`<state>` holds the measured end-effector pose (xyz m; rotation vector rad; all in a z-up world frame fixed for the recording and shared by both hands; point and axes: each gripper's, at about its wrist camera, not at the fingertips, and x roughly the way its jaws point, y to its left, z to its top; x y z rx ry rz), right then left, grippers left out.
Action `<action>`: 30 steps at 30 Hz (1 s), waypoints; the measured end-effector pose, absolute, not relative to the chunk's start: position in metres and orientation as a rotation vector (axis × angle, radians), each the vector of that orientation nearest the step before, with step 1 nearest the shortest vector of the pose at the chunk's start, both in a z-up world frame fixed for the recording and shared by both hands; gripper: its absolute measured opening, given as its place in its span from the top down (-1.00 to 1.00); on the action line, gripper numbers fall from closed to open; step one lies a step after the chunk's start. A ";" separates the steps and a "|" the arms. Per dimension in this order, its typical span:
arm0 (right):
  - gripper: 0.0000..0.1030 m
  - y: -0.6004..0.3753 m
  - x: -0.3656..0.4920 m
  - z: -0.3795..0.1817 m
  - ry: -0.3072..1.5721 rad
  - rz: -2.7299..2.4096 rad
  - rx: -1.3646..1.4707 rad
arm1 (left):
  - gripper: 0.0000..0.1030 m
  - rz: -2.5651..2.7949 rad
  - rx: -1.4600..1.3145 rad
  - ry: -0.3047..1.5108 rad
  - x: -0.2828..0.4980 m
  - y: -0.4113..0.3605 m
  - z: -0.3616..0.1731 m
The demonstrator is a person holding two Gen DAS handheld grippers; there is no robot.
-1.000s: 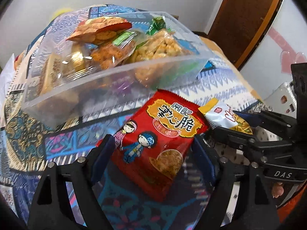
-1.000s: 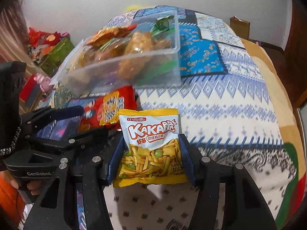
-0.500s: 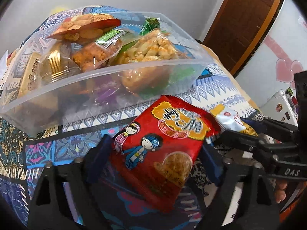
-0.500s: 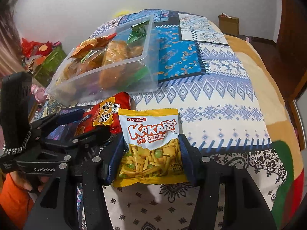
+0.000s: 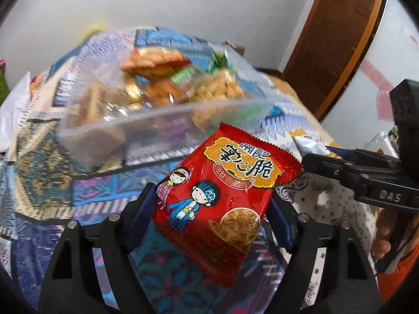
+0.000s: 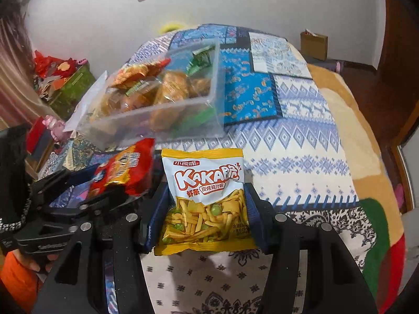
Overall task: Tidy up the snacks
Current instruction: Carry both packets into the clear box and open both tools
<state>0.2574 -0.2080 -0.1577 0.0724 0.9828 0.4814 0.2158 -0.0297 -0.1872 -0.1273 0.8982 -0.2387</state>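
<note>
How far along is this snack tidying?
Partly done: the clear bin already holds several packets. In hand: the left tool, jaws closing, carries the red packet; the right tool grips the yellow packet. Left: getting both into the bin.

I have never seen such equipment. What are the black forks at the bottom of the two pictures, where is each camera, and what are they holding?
No robot is here: a person holds a two-finger gripper in each hand, and a wide-angle camera on each looks forward along its fingers. The black forks are those fingers.

In the left view, the left gripper has a red snack packet between its blue pads, its jaws closing a little. In the right view, the right gripper is shut on a white and yellow Kaka packet.

Ahead, on a patterned bedspread, stands a clear plastic box already holding several snacks.
</note>
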 end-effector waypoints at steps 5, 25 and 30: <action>-0.01 -0.199 0.261 -0.139 0.930 0.495 0.063 | -0.52 -0.193 -0.141 0.809 0.207 -0.006 -0.152; -0.01 -0.126 0.343 -0.117 0.851 0.504 0.038 | -0.53 0.019 -0.263 0.773 0.311 0.057 -0.145; -0.01 -0.112 0.361 -0.135 0.887 0.482 0.015 | -0.54 0.035 -0.277 0.783 0.330 0.060 -0.161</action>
